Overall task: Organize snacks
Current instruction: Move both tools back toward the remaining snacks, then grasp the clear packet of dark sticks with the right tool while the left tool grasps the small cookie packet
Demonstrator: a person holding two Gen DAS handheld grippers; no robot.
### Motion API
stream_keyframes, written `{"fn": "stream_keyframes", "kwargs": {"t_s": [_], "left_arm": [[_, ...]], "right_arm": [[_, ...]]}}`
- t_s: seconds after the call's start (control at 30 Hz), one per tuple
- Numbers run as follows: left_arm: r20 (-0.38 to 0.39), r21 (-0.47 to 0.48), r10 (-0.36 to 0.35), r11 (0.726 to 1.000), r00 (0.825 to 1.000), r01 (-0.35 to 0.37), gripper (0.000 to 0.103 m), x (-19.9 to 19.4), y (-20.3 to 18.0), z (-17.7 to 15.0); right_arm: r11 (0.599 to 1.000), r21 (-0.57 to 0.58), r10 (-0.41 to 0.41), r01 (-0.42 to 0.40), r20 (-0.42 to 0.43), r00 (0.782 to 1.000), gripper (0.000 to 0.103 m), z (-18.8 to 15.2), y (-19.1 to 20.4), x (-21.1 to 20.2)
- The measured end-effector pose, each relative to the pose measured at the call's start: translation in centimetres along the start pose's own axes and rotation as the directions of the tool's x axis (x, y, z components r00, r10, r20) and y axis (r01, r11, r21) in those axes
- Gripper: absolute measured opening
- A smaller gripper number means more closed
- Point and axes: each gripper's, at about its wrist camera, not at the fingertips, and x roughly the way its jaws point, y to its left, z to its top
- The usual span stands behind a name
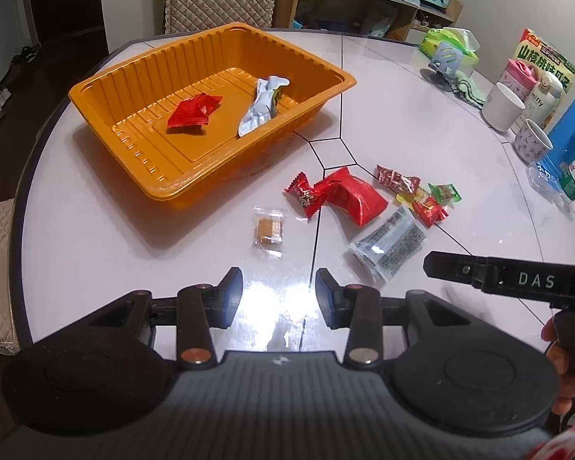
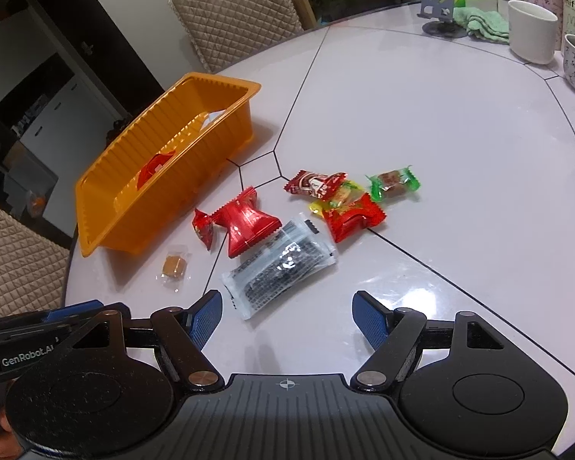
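While most of the snacks are left loose, the round white tiled desk carries an orange ribbed plastic tray toward its left edge, and only a folded red packet and a crumpled silver-white wrapper are held in it. Between the tray and the near edge, a grey-and-clear printed sachet is found closest to the right tongs, which are spread wide and empty just short of it. Beside it a large red twisted wrapper is seen touching a small red candy, with a heap of small red, yellow and green candies further right. A clear-wrapped brown cube is set alone ahead of the left tongs, which are moderately parted and empty. Slippage is likely: the flat, glossy sachet could be skidded across the slick desk, or a neighbouring wrapper pinched along with it.
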Motion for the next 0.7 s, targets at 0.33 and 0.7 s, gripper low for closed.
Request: {"fn": "stream_keyframes", "kwargs": {"t_s": [0.33, 0.7], "left_arm": [[-0.013, 0.010, 0.013, 1.000, 1.000, -0.012, 0.038, 1.6, 0.3, 0.2], [-0.026, 0.017, -0.002, 1.000, 1.000, 0.003, 0.037, 2.7, 1.1, 1.0]], "right_arm": [[0.999, 0.043, -0.020, 0.020, -0.008, 1.000, 0.075, 0.8, 0.6, 2.1], [0.990, 0.058, -0.131, 0.132, -0.019, 0.991, 0.065, 1.7, 2.9, 5.4]]}}
